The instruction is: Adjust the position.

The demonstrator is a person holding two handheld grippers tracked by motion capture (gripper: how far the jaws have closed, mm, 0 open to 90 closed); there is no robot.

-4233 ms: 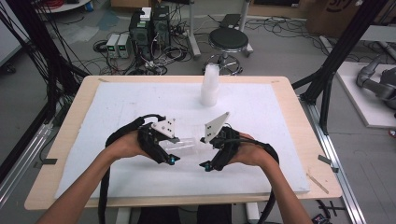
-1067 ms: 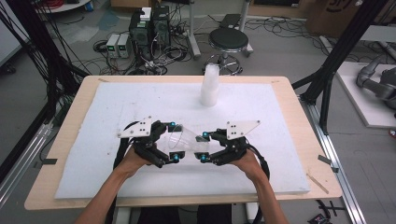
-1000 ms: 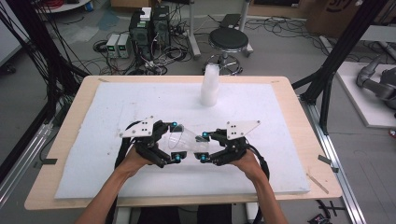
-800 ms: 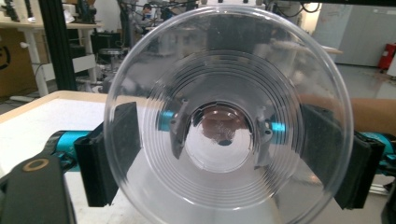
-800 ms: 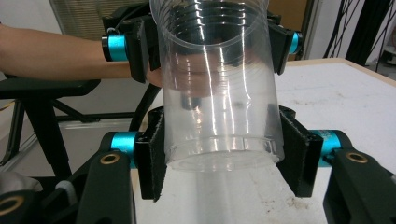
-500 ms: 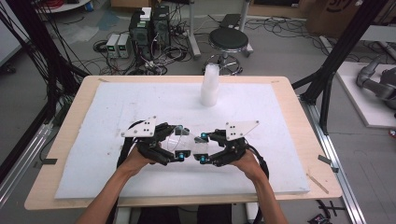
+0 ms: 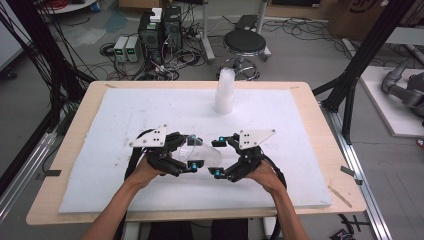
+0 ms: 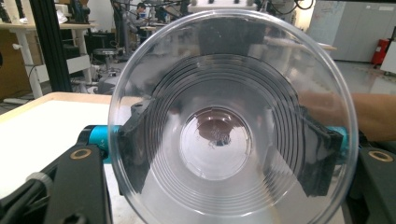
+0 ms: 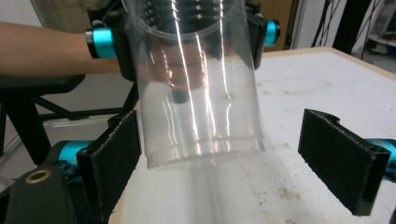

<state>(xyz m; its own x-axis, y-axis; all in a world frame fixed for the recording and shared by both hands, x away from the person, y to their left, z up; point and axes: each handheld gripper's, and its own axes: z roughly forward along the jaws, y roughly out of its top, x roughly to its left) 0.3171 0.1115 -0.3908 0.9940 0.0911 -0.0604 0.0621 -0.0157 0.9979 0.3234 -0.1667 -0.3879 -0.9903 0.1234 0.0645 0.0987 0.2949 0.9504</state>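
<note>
A: Cup [image 7: 202, 151] where?
B: Sideways over the desk [image 7: 100, 130], left tool [image 7: 191, 150] just closed, clamped on it.
A: Right tool [image 7: 218, 156]?
B: Just opened, jaws apart around its base.

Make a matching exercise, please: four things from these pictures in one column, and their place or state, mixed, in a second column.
Things:
1. clear cup
2. stack of cups
3. left gripper
4. right gripper

States:
A. upright at the table's far side
B. fingers apart, off the cup
C. lying sideways in the air between the two grippers
D. fingers pressed on the cup's sides

Pairs: 1-C, 2-A, 3-D, 4-B
</note>
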